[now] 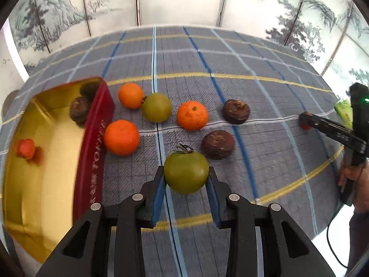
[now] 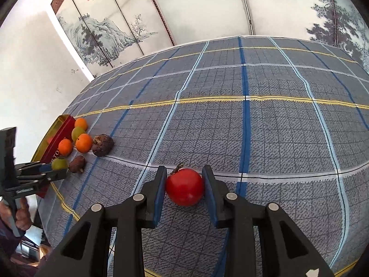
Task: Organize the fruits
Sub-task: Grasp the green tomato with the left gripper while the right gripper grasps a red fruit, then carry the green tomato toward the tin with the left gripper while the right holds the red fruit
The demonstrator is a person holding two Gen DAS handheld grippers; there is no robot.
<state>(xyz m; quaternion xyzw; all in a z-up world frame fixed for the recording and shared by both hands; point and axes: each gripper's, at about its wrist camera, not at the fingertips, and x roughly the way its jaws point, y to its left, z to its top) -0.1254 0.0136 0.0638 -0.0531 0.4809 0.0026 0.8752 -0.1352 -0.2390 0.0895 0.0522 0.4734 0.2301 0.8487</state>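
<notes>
My left gripper (image 1: 186, 175) is shut on a green tomato (image 1: 185, 172) just above the checked cloth. A red tin with a gold inside (image 1: 92, 143) lies to its left and holds a small red fruit (image 1: 25, 149) and a dark brown fruit (image 1: 79, 110). Three oranges (image 1: 121, 137), another green tomato (image 1: 156, 107) and two dark brown fruits (image 1: 218, 144) lie on the cloth ahead. My right gripper (image 2: 185, 182) is shut on a red tomato (image 2: 185, 186) resting on the cloth, far right of the pile (image 2: 84, 142).
The table is covered by a blue-grey checked cloth (image 2: 265, 127) with yellow and blue lines. Painted folding screens (image 1: 180, 0) stand behind the table. The right gripper and the hand holding it show at the right edge of the left wrist view (image 1: 332, 129).
</notes>
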